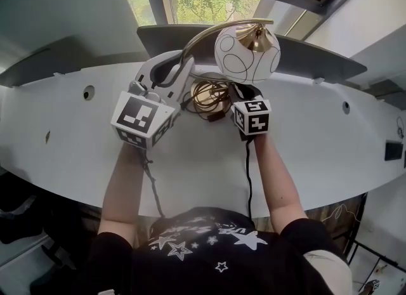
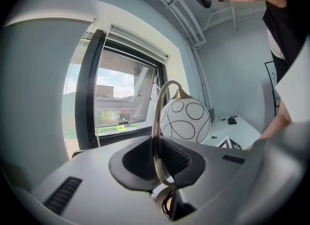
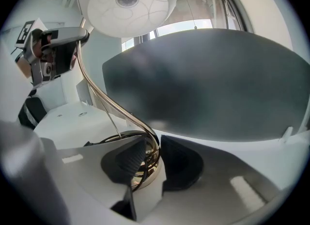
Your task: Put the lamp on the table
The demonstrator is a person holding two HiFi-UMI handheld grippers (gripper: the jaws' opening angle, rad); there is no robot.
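White table point(image 1: 63, 122) below the window: the left gripper point(image 1: 183, 70) clamps narrowly on the lamp's point(image 1: 246, 49) brass stem point(image 1: 202, 39), likely steadying its top-heavy globe, while the right gripper point(image 1: 236, 89) pinches the stem's foot, and the base point(image 1: 208, 94) seems seated on the table.

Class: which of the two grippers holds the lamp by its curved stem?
The left gripper: its jaws clamp the brass stem, while the right gripper sits low at the round base.

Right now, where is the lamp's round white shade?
In the head view the shade hangs top centre, before the window, just above the right gripper and right of the left gripper.
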